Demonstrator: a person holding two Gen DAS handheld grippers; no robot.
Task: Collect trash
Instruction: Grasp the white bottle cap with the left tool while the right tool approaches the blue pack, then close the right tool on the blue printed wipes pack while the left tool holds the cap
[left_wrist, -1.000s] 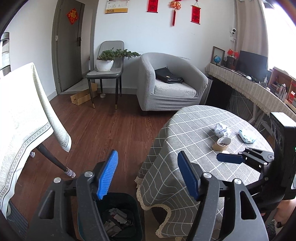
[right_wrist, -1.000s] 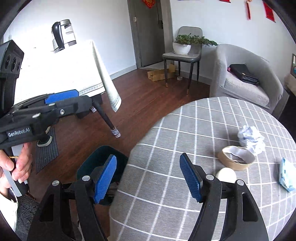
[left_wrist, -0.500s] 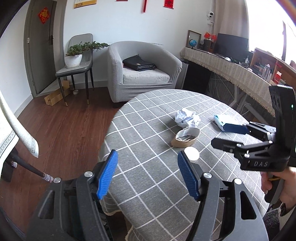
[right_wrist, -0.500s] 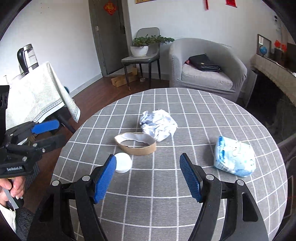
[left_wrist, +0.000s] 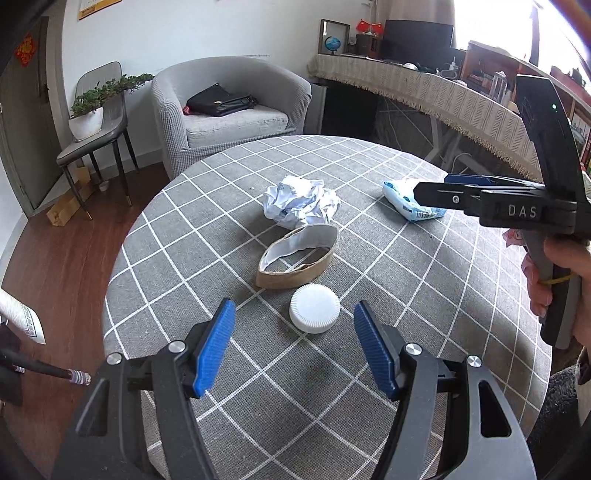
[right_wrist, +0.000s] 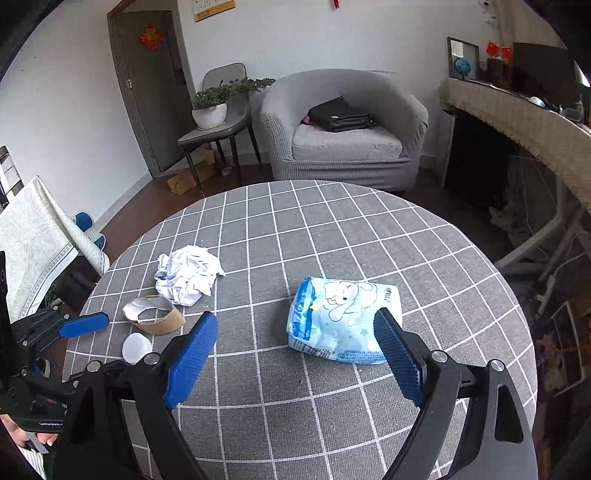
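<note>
On the round grey checked table (left_wrist: 406, 369) lie a white lid (left_wrist: 314, 308), a flattened cardboard tape ring (left_wrist: 295, 258), crumpled white paper (left_wrist: 299, 201) and a pale blue tissue pack (left_wrist: 410, 199). My left gripper (left_wrist: 295, 347) is open above the cloth, the lid just ahead of its blue pads and touching neither. My right gripper (right_wrist: 295, 360) hovers over the tissue pack (right_wrist: 340, 321); its jaws are opening and the pack's near end lies between them, untouched. The paper (right_wrist: 188, 275), ring (right_wrist: 155, 315) and lid (right_wrist: 136, 347) sit to its left.
A grey armchair (right_wrist: 343, 129) with a black bag stands beyond the table, next to a chair with a potted plant (right_wrist: 210, 110). A cloth-covered counter (left_wrist: 424, 92) runs along the right. Another draped table (right_wrist: 33, 236) is at the left. A hand (left_wrist: 561, 269) holds the right gripper.
Both views have swung from the floor and the dark bin at the left onto the round table. The right jaws have spread wider. The bin is out of sight.
</note>
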